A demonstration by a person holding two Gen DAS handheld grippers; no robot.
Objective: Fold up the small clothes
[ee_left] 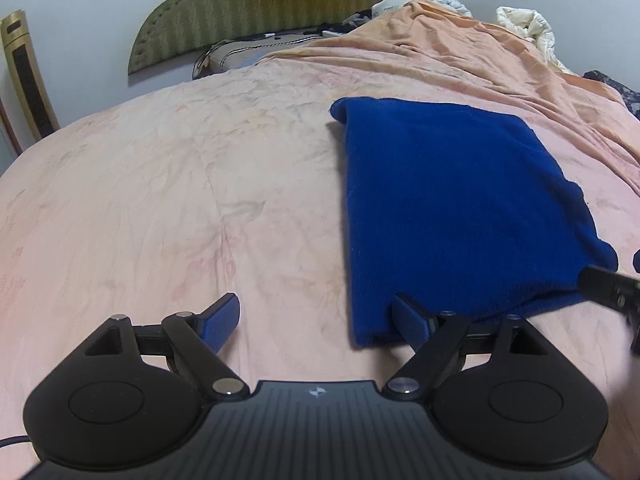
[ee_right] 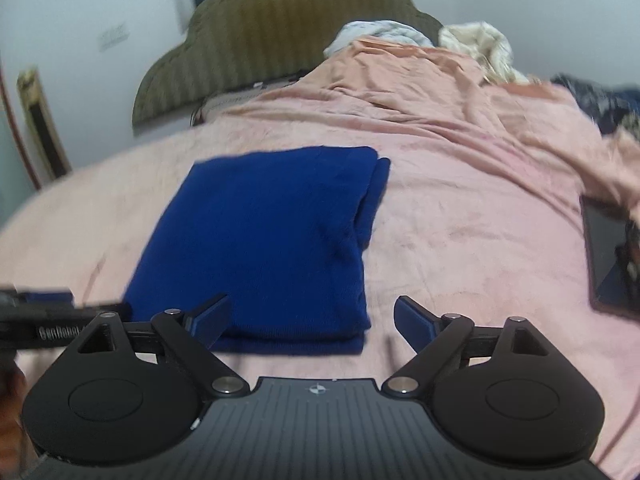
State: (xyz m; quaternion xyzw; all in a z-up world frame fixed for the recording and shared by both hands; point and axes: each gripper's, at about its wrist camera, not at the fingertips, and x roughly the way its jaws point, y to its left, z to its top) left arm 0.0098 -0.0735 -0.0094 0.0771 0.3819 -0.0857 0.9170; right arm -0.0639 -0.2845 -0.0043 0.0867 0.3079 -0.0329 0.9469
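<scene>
Blue knit garment (ee_right: 260, 240), fleecy or sweater-like, lies flat on the bed, already folded into a neat rectangle of at least 2 layers; the doubled edge shows along its right side and along the near hem. It rests on a pink bedsheet (ee_left: 160, 200), roughly mid-bed. Long axis runs away from both cameras toward the headboard (ee_left: 280, 8); the short near edge faces the grippers.

Left hand-held gripper (ee_left: 316, 320): jaws spread wide, holding nothing. Its right pad sits at the garment's near-left corner, over or just touching the hem; cannot tell which. The left pad is over bare sheet. The garment lies ahead and to the right of it.

Right hand-held gripper (ee_right: 312, 320): jaws likewise wide, empty. Near hem lies between and just ahead of the pads, left pad over cloth, right pad over sheet just past the near-right corner. The picture is blurred.

Each gripper shows at the edge of the other's view, so the 2 stand at opposite near corners, about equally near. Judgement: the fold looks finished or 1 fold short; any further fold would go along the long axis, near hem carried toward the far edge.

Outward: crumpled orange-pink blanket (ee_left: 460, 48) and pale bedding (ee_left: 524, 24) by the headboard, well apart from the garment. Dark tablet-like slab (ee_right: 608, 256) on the sheet far right.
</scene>
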